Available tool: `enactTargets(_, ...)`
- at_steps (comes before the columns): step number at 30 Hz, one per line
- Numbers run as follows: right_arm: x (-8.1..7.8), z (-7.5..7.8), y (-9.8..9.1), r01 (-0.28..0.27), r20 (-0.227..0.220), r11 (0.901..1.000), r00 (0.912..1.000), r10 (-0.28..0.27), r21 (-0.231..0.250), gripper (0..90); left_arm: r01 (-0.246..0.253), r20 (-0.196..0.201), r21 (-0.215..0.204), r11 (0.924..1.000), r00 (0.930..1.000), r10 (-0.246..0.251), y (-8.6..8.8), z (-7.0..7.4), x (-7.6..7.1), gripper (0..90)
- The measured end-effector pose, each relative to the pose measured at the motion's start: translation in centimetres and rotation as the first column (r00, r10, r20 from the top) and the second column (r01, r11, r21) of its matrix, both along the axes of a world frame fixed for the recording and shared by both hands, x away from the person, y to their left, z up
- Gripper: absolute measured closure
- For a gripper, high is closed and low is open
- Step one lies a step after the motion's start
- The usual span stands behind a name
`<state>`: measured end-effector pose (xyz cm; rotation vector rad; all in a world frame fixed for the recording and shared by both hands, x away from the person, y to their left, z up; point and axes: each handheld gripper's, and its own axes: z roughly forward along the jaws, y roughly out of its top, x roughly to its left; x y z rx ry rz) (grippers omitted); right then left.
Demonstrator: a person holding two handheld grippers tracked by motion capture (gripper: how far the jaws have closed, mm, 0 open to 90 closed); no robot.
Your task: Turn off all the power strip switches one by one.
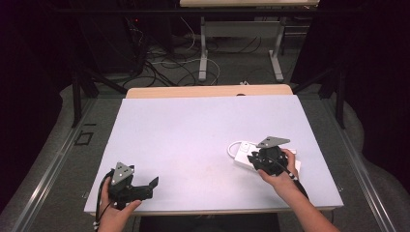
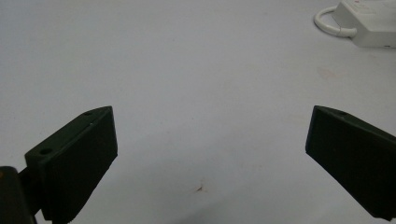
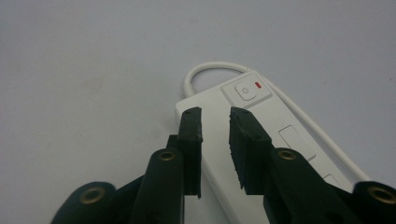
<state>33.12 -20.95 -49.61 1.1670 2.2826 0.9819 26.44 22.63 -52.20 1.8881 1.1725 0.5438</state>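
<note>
A white power strip (image 1: 240,151) lies flat on the right side of the white table top (image 1: 203,125), its white cable looped at the far end. In the right gripper view its power button (image 3: 246,89) with a small red mark sits just beyond my jaws. My right gripper (image 3: 215,116) hovers over the strip's (image 3: 299,135) near-left edge with only a narrow gap between its pads, which press on nothing. My left gripper (image 1: 140,186) rests near the table's front left edge, its jaws (image 2: 210,135) spread wide over bare surface. The strip (image 2: 369,23) shows far off in the left gripper view.
The wooden table edge (image 1: 208,91) shows behind the white top. Beyond it, on the floor, are loose cables (image 1: 169,63) and the legs of another desk (image 1: 203,53). A small brown stain (image 2: 200,188) marks the surface near the left gripper.
</note>
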Motion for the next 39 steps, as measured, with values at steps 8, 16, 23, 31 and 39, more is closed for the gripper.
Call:
enactTargets(8, 1.4, 0.0, 0.2, -0.001, -0.029, 1.0, 0.9996, 0.001, -0.006, 89.4, -0.004, 0.001, -0.004, 1.0, 1.0, 0.004, -0.1, -0.1, 0.0, 2.1)
enactTargets(16, 3.1, 0.5, 0.2, -0.039, -0.047, 0.9992, 0.9981, 0.039, 0.0, 90.0, 0.0, 0.006, 0.006, 1.0, 1.0, 0.0, -0.1, 0.0, -0.1, 2.1)
enactTargets(23, 4.1, 0.7, 0.9, -0.061, -0.067, 0.9979, 0.996, 0.059, -0.022, 90.0, -0.004, 0.001, -0.002, 1.0, 1.0, 0.004, 0.0, 0.0, -0.1, 2.1)
enactTargets(31, 5.2, 0.5, 1.5, -0.054, -0.091, 0.9982, 0.9945, 0.051, -0.027, 90.0, 0.005, 0.005, 0.009, 0.9999, 1.0, -0.005, -0.1, 0.0, -0.1, 2.2)
enactTargets(39, 6.3, -0.2, 1.2, -0.032, -0.118, 0.999, 0.9926, 0.028, -0.031, 90.0, 0.006, 0.004, 0.009, 0.9999, 1.0, -0.006, 0.0, 0.0, -0.1, 3.2)
